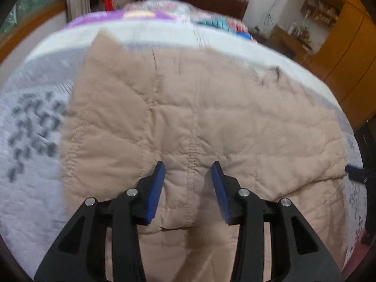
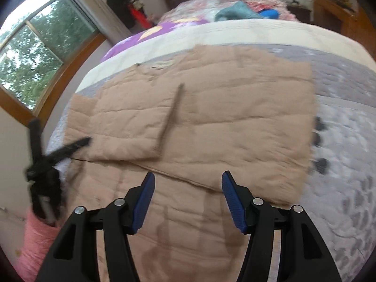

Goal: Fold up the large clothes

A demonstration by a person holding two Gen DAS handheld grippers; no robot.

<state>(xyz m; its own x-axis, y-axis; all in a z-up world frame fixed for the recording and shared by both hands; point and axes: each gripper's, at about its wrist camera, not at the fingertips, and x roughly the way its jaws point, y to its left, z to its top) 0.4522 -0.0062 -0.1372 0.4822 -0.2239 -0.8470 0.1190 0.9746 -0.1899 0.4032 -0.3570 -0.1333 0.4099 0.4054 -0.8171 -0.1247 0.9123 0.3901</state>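
1. The tan quilted garment [image 1: 199,117] is lying spread on the bed, over the grey patterned bedspread [image 1: 30,129]. One panel is already lying folded over its middle, with its free edge showing as a dark line in the right wrist view [image 2: 174,115].

2. The left gripper [image 1: 188,171] is hovering over the near part of the garment, jaws standing apart, nothing between the blue pads [image 1: 157,188]. No cloth is being pinched.

3. The right gripper [image 2: 188,181] is hanging over the near fold edge with jaws parted wider, also empty. In its view the left gripper [image 2: 44,162] is showing as a blurred black shape at the garment's left edge.

4. Risk: both views are smearing with motion. A grab made in this haste could be closing on only the top layer of the quilting, so the layers would be sliding apart when lifted.

5. Risk: the padded cloth looks thick and springy. A shallow pinch near the edge may be slipping out, and the folded panel could be flopping open again.

6. Risk: the jaws could be snagging the bedspread along with the garment, dragging it.

7. Containers: none in view near the work. Wooden shelving [image 1: 322,11] is standing against the far wall, holding small items too blurred to name. Loose blue and teal cloth [image 2: 237,11] is lying near the headboard.
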